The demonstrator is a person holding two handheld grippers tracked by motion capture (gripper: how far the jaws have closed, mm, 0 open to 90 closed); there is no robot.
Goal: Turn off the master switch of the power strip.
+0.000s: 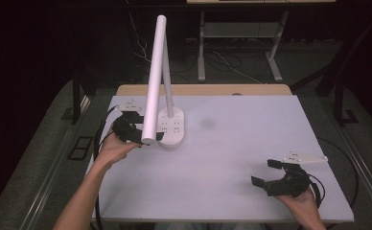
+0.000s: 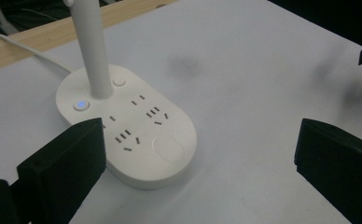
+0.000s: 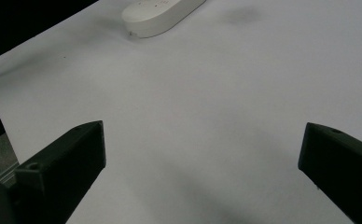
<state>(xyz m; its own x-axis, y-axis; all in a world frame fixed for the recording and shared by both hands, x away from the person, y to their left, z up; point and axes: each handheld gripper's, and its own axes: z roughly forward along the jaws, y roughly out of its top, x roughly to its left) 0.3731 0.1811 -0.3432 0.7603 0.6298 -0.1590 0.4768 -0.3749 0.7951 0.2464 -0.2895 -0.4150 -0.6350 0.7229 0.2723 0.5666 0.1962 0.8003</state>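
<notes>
Lamp base (image 2: 128, 133): white oval, blue light on, left-rear of table (image 1: 251, 143).
Left gripper (image 1: 148, 136): jaws apart, just beside base.
Lamp arm (image 1: 154, 81): overhangs left gripper.
Right gripper (image 1: 265, 173): jaws apart, well apart from lamp.

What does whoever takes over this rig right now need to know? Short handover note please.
Left gripper: open, at the near-left end of the lamp base, holding nothing.
Right gripper: open, holding nothing, low over the near right of the table, well away from the lamp.
Lamp: white desk lamp, oval base with sockets, stem upright, long head angled out over the left gripper. A small blue light glows on the base; a round button sits beside the stem.
Done: nothing visibly gripped or pressed.
Left: probably to act on the base with the left gripper.
</notes>
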